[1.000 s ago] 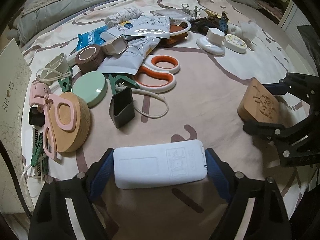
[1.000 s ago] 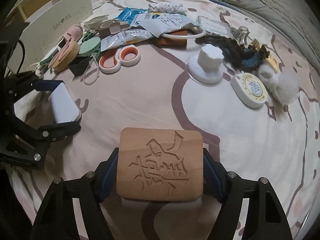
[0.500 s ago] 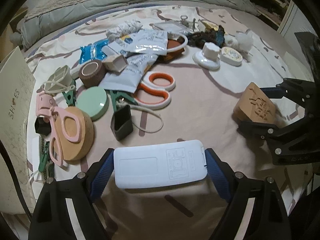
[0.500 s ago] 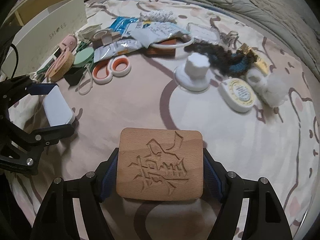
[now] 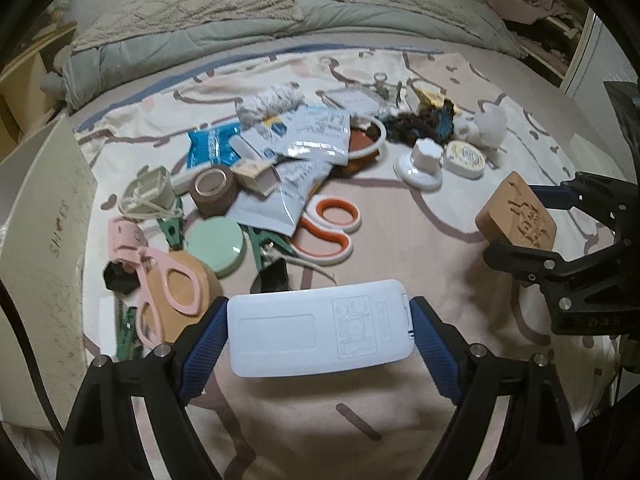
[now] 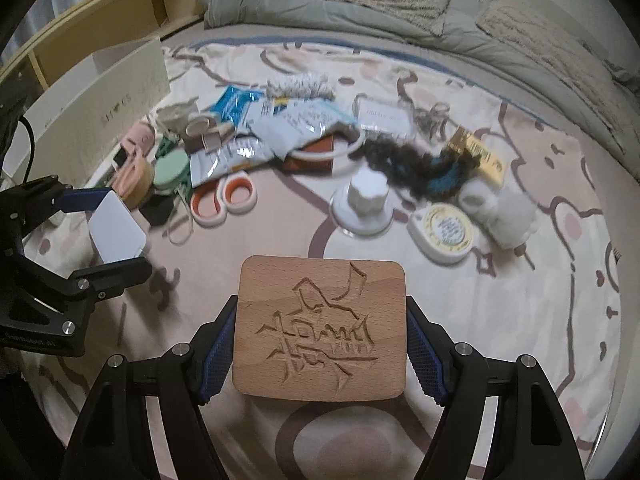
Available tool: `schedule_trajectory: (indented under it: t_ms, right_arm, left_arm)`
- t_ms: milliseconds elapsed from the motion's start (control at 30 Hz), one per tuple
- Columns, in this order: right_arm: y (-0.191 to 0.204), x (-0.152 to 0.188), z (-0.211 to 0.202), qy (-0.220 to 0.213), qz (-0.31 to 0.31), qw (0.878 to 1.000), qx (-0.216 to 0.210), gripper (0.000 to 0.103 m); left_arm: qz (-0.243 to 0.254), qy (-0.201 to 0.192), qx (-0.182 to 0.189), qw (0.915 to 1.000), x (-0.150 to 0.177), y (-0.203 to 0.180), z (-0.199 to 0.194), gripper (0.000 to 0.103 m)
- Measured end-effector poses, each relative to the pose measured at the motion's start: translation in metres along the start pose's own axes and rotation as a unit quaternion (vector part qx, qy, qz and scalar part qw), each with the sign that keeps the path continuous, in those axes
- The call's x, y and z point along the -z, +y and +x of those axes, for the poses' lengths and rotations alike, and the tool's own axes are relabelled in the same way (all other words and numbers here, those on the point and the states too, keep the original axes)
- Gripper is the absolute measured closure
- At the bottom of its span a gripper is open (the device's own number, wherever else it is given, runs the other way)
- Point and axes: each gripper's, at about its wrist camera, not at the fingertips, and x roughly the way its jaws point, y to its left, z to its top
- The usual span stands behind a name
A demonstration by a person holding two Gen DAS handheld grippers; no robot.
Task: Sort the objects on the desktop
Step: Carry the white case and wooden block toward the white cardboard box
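My left gripper [image 5: 319, 326] is shut on a white flat plastic box [image 5: 320, 327], held above the patterned bedspread; it also shows at the left of the right wrist view [image 6: 116, 232]. My right gripper [image 6: 320, 330] is shut on a carved wooden block [image 6: 320, 328], also seen at the right of the left wrist view [image 5: 516, 212]. A heap of small objects lies beyond: orange scissors [image 5: 326, 230], a green round lid [image 5: 216, 246], a roll of brown tape [image 5: 212, 190], pink scissors [image 5: 160, 280], and white packets [image 5: 312, 138].
A cream shoe box [image 5: 44, 248] stands at the left. A white knob on a round base [image 6: 362, 204], a round tape measure [image 6: 444, 230], white fluff [image 6: 504, 212] and dark yarn [image 6: 416, 164] lie at the right. Grey bedding [image 6: 360, 4] lies behind.
Both grippers have risen and drawn back from the heap with their objects still held; the heap looks smaller and farther, and more bedding shows.
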Motion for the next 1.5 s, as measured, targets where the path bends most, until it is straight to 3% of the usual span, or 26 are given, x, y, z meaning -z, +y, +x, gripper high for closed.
schedule_trajectory:
  t_ms: [400,600,1133,1500]
  right_arm:
    - [0.003,-0.020,-0.035,-0.068,0.016,0.998,0.002,0.027]
    - [-0.002,-0.028,-0.053,-0.105,0.036,0.994,0.024,0.027]
    - [-0.006,-0.039,-0.078,-0.139,0.063,0.988,0.028,0.027]
    - [0.004,-0.049,-0.100,-0.173,0.061,0.983,0.028,0.027]
  left_arm:
    - [-0.013,-0.054,-0.004,0.9984,-0.014,0.004,-0.038,0.015]
    - [-0.022,-0.072,-0.008,0.9971,-0.018,0.009,-0.053,0.015]
    - [-0.052,-0.128,-0.024,0.9901,-0.023,0.027,-0.097,0.015]
    - [-0.097,-0.170,-0.044,0.9797,-0.026,0.060,-0.128,0.015]
